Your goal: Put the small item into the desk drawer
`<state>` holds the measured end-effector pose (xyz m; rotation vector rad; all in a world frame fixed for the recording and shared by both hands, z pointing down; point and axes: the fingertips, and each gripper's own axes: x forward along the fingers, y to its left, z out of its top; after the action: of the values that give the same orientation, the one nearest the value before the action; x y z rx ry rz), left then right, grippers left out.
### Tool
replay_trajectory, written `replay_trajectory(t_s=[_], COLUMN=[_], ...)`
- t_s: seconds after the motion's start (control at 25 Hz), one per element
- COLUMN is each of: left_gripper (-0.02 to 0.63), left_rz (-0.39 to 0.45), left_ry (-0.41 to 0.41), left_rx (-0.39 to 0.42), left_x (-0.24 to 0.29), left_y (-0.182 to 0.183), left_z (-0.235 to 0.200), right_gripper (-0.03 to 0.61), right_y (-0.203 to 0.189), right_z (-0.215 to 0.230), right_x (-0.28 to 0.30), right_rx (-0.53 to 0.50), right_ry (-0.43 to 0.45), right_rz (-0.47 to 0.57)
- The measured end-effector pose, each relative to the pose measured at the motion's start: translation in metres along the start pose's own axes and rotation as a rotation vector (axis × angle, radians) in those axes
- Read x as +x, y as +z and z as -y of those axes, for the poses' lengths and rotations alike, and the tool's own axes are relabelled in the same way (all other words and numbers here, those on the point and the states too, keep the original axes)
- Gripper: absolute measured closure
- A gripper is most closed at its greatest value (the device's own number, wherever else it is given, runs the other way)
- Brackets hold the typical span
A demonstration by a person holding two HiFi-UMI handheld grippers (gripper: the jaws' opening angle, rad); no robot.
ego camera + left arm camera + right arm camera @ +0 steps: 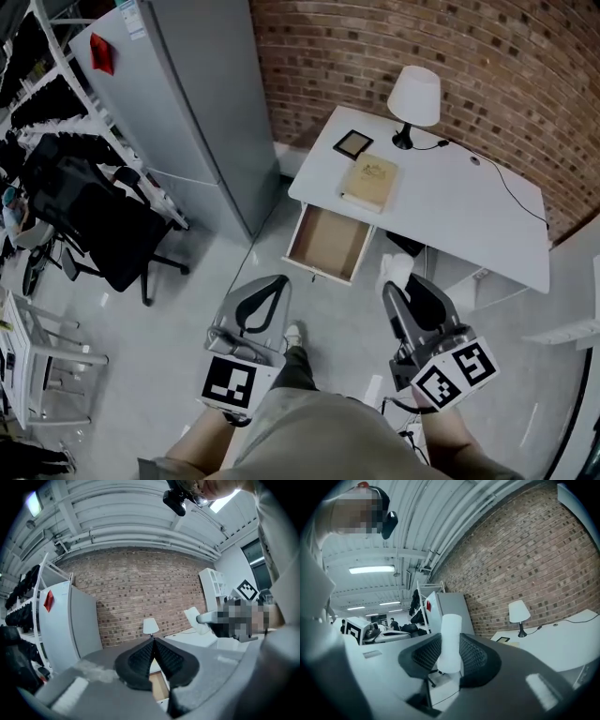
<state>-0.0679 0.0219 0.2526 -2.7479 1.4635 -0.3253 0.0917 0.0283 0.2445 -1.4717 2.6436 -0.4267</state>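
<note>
My right gripper [401,284] [451,653] is shut on a small white cylinder-like item [450,641] [395,269], which sticks out past the jaw tips. It is held in the air in front of the white desk [450,211], just right of the open wooden drawer [328,242], whose inside looks bare. My left gripper [265,288] [153,656] is shut with nothing in it, its pads touching, and hovers over the floor below the drawer's left corner.
On the desk stand a white lamp [413,98], a tan book [369,182] and a small black-framed tablet [352,143]. A grey cabinet [187,103] stands left of the desk, a black office chair [94,225] further left. A brick wall [450,47] runs behind.
</note>
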Motion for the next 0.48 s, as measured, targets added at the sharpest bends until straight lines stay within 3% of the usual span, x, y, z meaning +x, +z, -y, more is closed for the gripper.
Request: replay_trajectory(t_s=[0.24, 0.48], left_gripper=[0.612, 0.612], left_rz=[-0.061, -0.119], left_ry=[-0.072, -0.185], left_rx=[-0.007, 0.054], left_x=[0.062, 0.132], left_y=[-0.027, -0.067], left_z=[-0.061, -0.114], right_gripper=[0.453, 0.453], right_y=[-0.028, -0.073], right_z=[0.031, 0.069], right_x=[0.084, 0.163], right_rx=[0.061, 0.140], right_ry=[-0.078, -0.169], right_rz=[-0.082, -0.172])
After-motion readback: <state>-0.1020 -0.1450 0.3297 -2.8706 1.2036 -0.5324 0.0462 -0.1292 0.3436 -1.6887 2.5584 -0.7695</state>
